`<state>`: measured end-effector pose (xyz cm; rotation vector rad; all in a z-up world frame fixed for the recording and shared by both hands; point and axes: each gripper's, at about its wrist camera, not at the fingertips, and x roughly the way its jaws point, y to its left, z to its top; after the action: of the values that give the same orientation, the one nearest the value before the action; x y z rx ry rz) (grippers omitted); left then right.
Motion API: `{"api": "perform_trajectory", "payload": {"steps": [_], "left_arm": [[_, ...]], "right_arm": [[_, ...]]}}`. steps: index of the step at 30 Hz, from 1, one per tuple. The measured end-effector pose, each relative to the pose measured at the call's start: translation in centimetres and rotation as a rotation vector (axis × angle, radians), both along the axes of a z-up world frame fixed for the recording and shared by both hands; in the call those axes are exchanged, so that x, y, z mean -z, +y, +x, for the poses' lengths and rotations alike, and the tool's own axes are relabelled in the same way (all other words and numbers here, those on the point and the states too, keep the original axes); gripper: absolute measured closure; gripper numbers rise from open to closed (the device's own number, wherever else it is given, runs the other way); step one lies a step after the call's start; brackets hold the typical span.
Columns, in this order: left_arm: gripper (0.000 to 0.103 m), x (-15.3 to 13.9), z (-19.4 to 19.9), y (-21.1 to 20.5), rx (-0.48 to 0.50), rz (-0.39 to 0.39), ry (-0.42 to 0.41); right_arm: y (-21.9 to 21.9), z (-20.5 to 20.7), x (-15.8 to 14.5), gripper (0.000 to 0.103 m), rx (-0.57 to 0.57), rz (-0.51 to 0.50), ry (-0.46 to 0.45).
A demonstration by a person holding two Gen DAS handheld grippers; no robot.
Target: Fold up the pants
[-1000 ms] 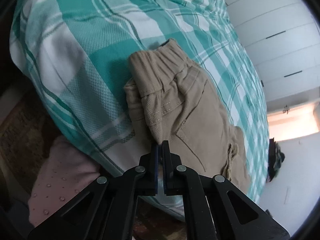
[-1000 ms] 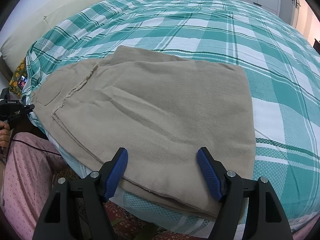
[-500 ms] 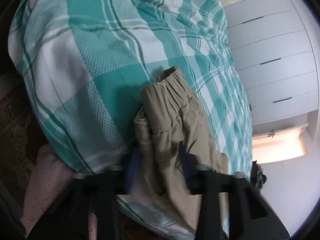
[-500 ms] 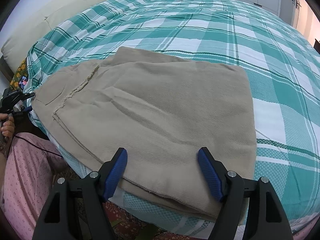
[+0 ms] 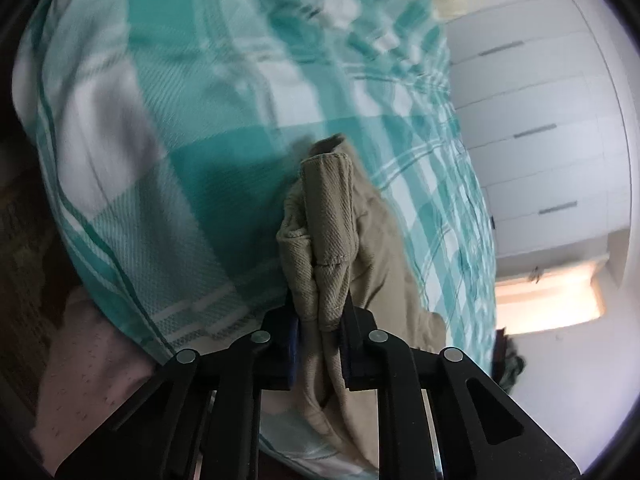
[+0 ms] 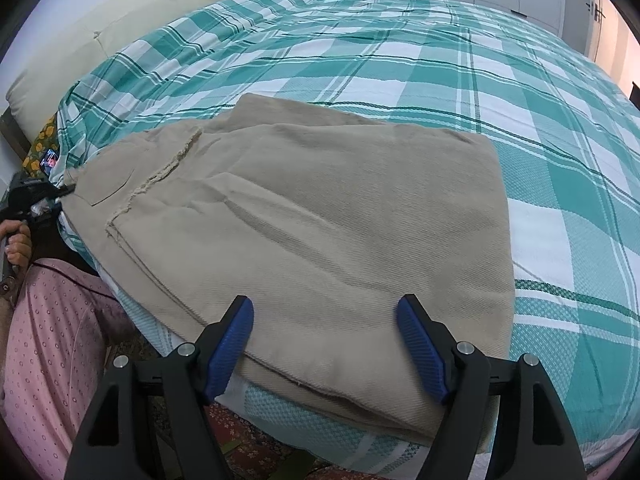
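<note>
pants (image 5: 332, 240) bunched between left tongs (image 5: 320, 336), beneath spread right tongs (image 6: 324, 344).

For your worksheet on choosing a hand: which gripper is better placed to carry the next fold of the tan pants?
Left. The left gripper is shut on the pants at their bunched waistband end, ready to lift. The right gripper hangs open over the near edge, holding nothing.

We can't make out any readable text, labels, brands or numbers anywhere here, honestly, in either of the wrist views.
</note>
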<state>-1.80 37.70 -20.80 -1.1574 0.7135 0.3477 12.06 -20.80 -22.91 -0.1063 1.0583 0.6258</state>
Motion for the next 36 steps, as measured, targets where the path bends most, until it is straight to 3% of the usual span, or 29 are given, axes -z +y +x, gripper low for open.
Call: {"api": "perform_trajectory", "payload": {"steps": [5,9,13,16,19,22,23,25,27,29,32,34,36], "left_arm": [[0.09,-8.3,1.4,-4.8,0.132,0.224,-0.074],[0.09,-15.3,3.4,-12.1,0.317,0.392,-0.164],[0.091,-18.9,6.8,-21.6,0.538,0.485,-0.242],[0.091,-18.0,9.7,-28.3,0.666,0.507,-0.253],[0.088,-14.7,12.9,-35.2,0.753,0.476,-0.231],[0.063,-9.0,16.3,-42.8,0.912,0.499,-0.115],[0.064,-7.6,16.8,-44.2,0.954,0.497,-0.07],[0.062,-6.3,16.5,-44.6,0.98,0.405,-0.042],[0.045,-7.2,15.1,-43.0,0.973,0.357,-0.096],[0.027,-9.0,13.7,-40.4,0.909,0.426,-0.127],[0.023,-10.6,11.4,-35.0,0.823,0.51,-0.131],[0.023,-10.3,10.3,-32.4,0.792,0.539,-0.091],[0.023,-9.2,8.8,-29.8,0.745,0.595,-0.033]], "right_arm": [[-0.3,-0.1,-0.1,0.029,-0.002,0.016,0.001],[-1.2,-0.1,-1.1,0.029,0.014,0.071,0.015],[-4.6,0.1,-4.2,0.03,0.099,0.185,-0.048],[-8.7,0.1,-6.5,0.03,0.211,0.246,-0.13],[-12.6,-0.1,-7.6,0.029,0.319,0.278,-0.19],[-15.5,-0.3,-7.4,0.029,0.398,0.277,-0.206],[-16.4,-0.3,-7.0,0.029,0.419,0.282,-0.193],[-17.7,-0.4,-6.3,0.029,0.452,0.303,-0.166],[-18.8,-0.5,-5.8,0.029,0.477,0.332,-0.14],[-19.3,0.0,-5.2,0.03,0.485,0.364,-0.097],[-18.4,1.2,-4.1,0.031,0.409,0.496,0.046],[-16.5,2.7,-2.7,0.035,0.327,0.648,0.226],[-14.3,4.1,-1.5,0.042,0.277,0.696,0.367]]}}
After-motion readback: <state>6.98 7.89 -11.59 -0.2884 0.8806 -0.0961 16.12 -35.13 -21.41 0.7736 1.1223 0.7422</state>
